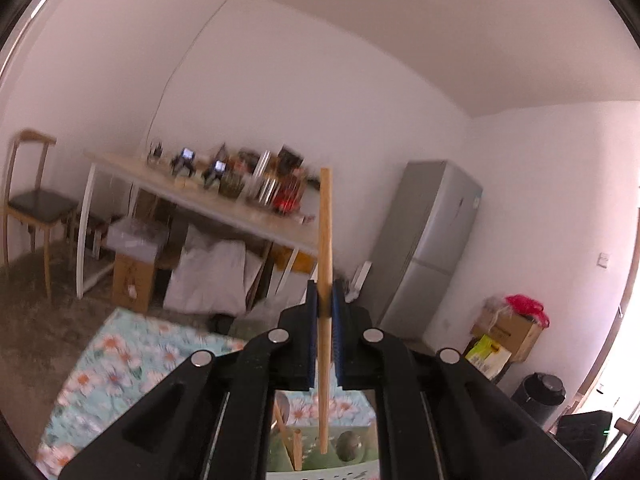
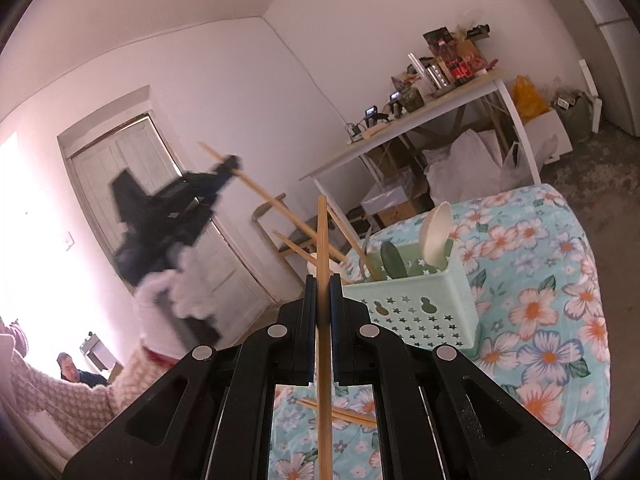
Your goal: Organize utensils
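My left gripper (image 1: 325, 296) is shut on a wooden chopstick (image 1: 325, 240), held upright above the green utensil caddy (image 1: 320, 456). In the right wrist view the left gripper (image 2: 230, 164) shows up at the left, its chopstick (image 2: 276, 200) slanting down toward the caddy (image 2: 420, 312). My right gripper (image 2: 322, 292) is shut on another wooden chopstick (image 2: 322, 248), just left of the caddy. The caddy holds a white spoon (image 2: 436, 236), a green spoon (image 2: 394, 260) and several chopsticks. Two chopsticks (image 2: 344, 414) lie on the floral cloth below.
The floral tablecloth (image 2: 540, 300) covers the work table. A white side table (image 2: 424, 116) with bottles and gadgets stands beyond, with boxes and bags under it. A grey fridge (image 1: 428, 248), a wooden chair (image 1: 32, 204) and a person (image 2: 70, 368) at lower left are around.
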A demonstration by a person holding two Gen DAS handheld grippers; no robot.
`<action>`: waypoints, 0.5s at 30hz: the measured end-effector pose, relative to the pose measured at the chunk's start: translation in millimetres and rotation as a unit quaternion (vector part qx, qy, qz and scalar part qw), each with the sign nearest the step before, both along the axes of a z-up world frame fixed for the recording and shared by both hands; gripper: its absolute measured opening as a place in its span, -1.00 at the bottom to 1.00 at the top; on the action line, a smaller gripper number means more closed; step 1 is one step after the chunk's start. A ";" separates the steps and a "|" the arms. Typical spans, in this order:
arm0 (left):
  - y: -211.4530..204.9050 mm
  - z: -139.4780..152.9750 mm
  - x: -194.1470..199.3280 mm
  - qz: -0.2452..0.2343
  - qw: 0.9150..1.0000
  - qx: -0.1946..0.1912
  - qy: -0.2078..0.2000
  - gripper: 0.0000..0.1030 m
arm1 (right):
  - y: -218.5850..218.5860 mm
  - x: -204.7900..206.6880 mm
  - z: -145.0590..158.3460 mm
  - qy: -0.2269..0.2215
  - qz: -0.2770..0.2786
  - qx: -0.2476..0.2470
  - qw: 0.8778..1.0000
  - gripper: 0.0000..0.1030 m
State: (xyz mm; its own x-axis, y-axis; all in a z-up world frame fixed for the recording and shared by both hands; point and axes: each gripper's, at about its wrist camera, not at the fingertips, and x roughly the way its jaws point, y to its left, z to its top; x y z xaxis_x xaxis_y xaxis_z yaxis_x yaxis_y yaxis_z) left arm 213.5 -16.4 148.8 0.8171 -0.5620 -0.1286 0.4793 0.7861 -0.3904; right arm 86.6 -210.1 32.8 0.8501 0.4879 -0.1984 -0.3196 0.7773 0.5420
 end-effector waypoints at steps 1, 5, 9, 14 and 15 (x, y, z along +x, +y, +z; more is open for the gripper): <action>-6.1 -5.8 5.4 0.003 1.000 0.006 0.004 -0.88 | -1.4 0.9 -1.2 0.001 0.000 0.002 1.000 -0.91; -23.9 -29.9 19.4 0.003 0.999 0.026 0.026 -0.88 | -5.5 3.2 -3.8 0.005 0.001 0.006 1.000 -0.91; -36.8 -51.9 23.2 -0.015 0.997 0.039 0.059 -0.88 | -7.3 5.4 -4.5 0.010 0.002 0.004 1.000 -0.91; -34.9 -59.8 18.6 -0.039 0.996 0.033 0.076 -0.65 | -6.2 6.1 -0.7 0.014 0.001 -0.003 1.000 -0.91; -33.2 -58.4 15.5 -0.041 0.996 0.030 0.072 -0.51 | -5.6 6.6 0.4 0.014 0.000 -0.005 1.000 -0.91</action>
